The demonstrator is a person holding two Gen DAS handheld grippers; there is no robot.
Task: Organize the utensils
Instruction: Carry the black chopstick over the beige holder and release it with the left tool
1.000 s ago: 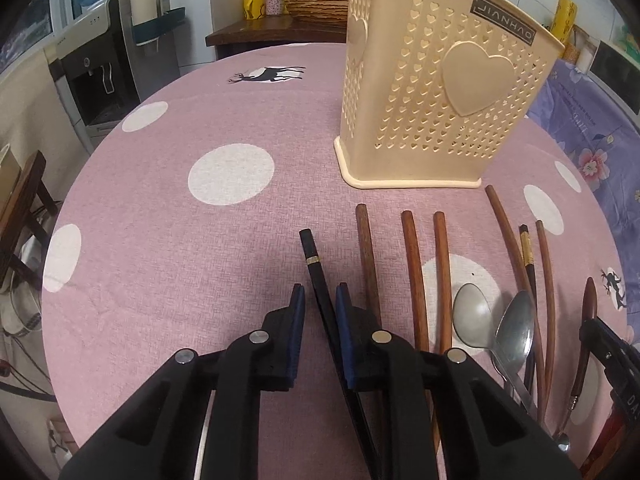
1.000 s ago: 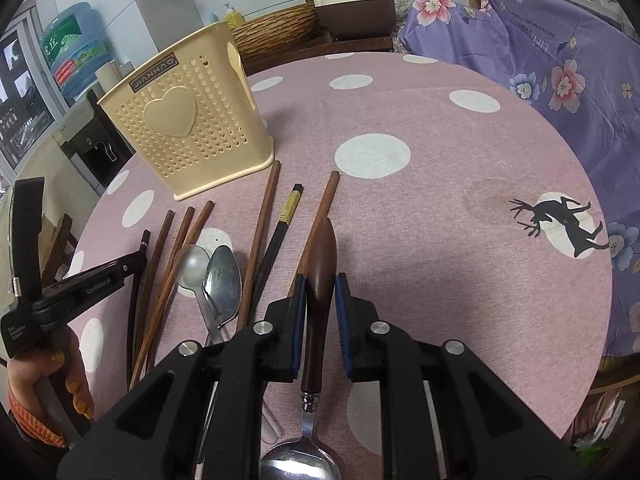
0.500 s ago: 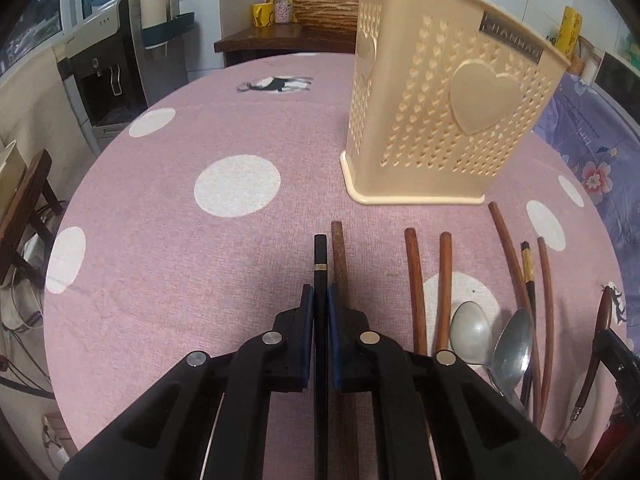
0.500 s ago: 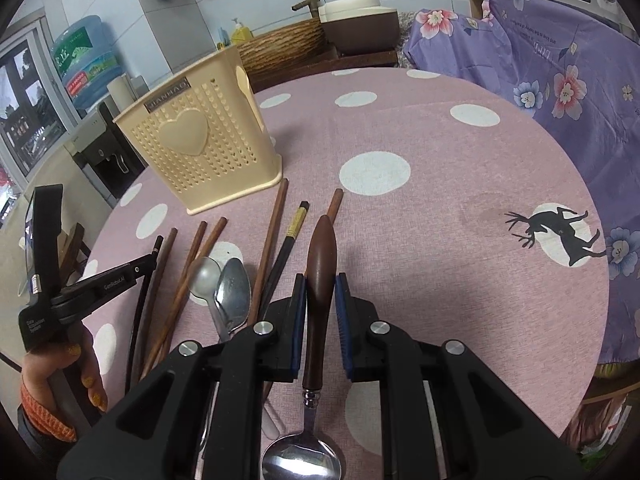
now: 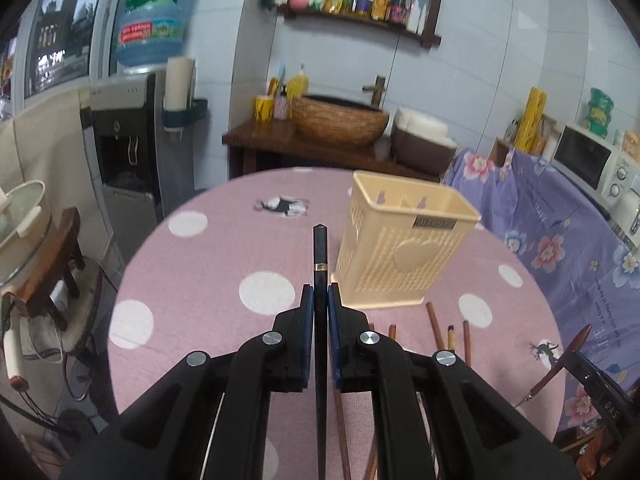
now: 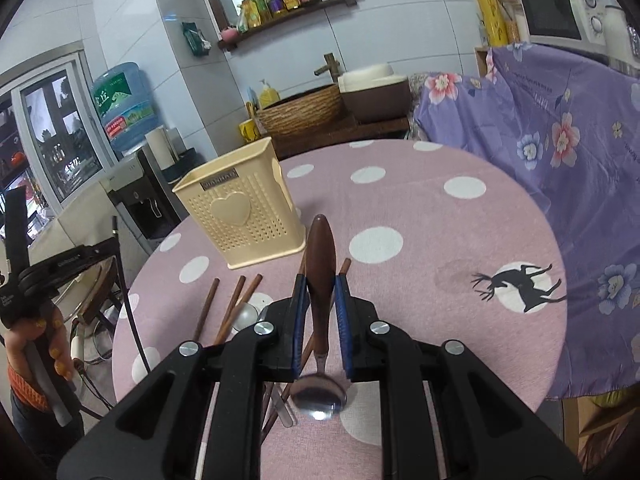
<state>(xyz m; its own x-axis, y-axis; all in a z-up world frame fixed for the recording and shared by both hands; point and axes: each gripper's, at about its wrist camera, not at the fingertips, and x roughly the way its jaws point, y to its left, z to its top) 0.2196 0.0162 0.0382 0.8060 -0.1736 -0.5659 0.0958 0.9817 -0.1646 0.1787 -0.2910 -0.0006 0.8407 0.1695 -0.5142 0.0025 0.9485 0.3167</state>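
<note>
A: Chopstick (image 5: 320, 264), the black one, is sitting clamped between the pads of the left tongs (image 5: 319, 300). It is running straight out ahead of them, tip forward, lifted off the bench (image 5: 208, 280).

B: And the right tongs (image 6: 320, 292)?

A: Those are gripping a spoon (image 6: 320, 264) by its brown wooden handle. The handle is poking out ahead of the pads while the metal bowl is hanging back under the tongs' body.

B: Where is the holder (image 5: 404, 248) sitting?

A: Ahead of the left tongs and a little to their right, standing upright on the bench. From the right tongs it is lying ahead and to the left (image 6: 240, 220), near the spoon handle's tip.

B: What is lying below?

A: Brown chopsticks (image 6: 236, 304) are lying on the pink dotted cloth under and left of the right tongs, with two metal spoons (image 6: 248, 314) partly hidden beside them. In the left view more sticks (image 5: 436, 328) are showing to the right of the tongs, just short of the holder's base.

B: Is either camera catching the other tool?

A: Yes. The right view is showing the left tongs far to its left (image 6: 114, 246), held in a hand (image 6: 36, 344), the dark stick hanging down from them.
</note>
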